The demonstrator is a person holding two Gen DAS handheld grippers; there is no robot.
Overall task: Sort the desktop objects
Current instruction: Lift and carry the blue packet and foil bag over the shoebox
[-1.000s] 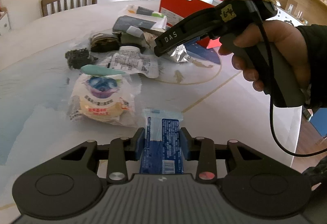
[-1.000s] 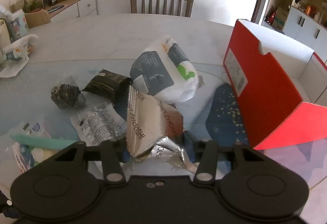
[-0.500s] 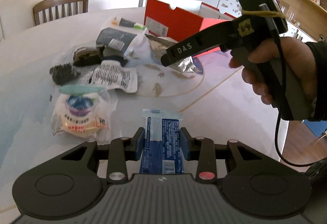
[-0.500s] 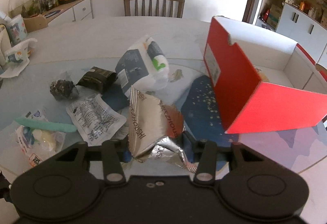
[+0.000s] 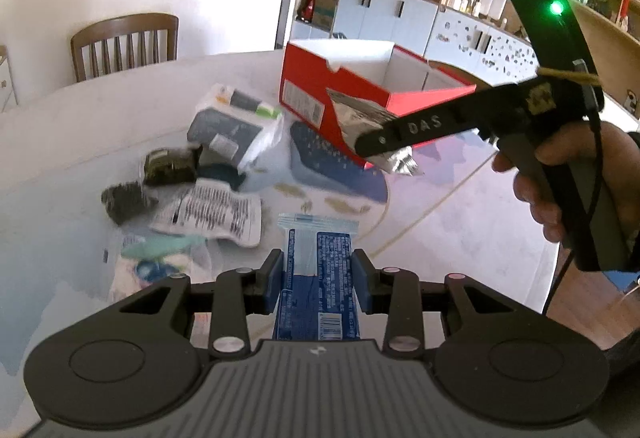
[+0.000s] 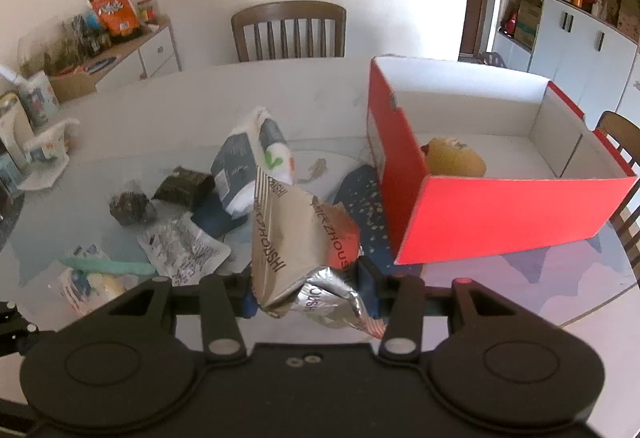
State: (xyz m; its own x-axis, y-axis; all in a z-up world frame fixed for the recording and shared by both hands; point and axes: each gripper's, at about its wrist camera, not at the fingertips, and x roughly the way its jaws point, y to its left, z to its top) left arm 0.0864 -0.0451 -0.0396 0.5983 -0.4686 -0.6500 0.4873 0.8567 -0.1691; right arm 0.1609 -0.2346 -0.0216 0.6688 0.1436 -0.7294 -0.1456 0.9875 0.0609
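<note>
Left gripper [image 5: 316,278]: pointing downward, jaws clamped on blue packet [image 5: 318,278]. Right gripper [image 6: 308,286]: hand-held, angled down, clamped on silver foil bag [image 6: 296,238].

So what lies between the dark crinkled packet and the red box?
In the right wrist view, a white and grey bag lies between the dark packet and the red box.

The left gripper [image 5: 316,278] clamps a blue packet [image 5: 318,278] above the table [image 5: 460,222].
</note>
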